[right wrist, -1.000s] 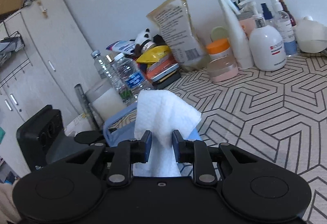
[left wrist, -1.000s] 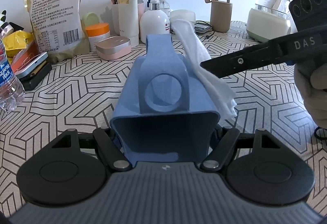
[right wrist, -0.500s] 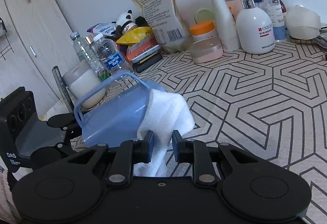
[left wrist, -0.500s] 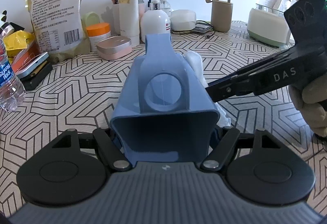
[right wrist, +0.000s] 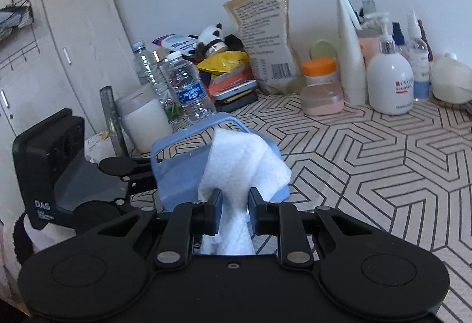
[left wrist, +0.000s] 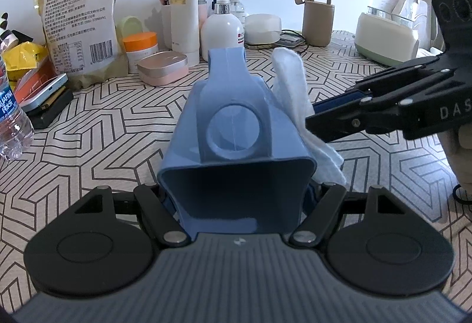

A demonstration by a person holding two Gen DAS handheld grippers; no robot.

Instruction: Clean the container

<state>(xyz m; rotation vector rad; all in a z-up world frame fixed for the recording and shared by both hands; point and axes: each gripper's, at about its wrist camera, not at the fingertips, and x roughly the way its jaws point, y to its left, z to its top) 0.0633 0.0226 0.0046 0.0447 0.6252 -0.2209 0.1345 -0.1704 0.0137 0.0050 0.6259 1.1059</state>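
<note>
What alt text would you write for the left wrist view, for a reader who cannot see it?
The left gripper holds a blue container above a patterned tablecloth, while the right gripper presses a white cloth against its side. Bottles, jars and a kettle line the wall behind.

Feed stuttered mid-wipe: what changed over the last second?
The white cloth in the right gripper swept down the blue container's side, then back up. Unchanged: left gripper shut on the container, right shut on the cloth, table clutter.
</note>
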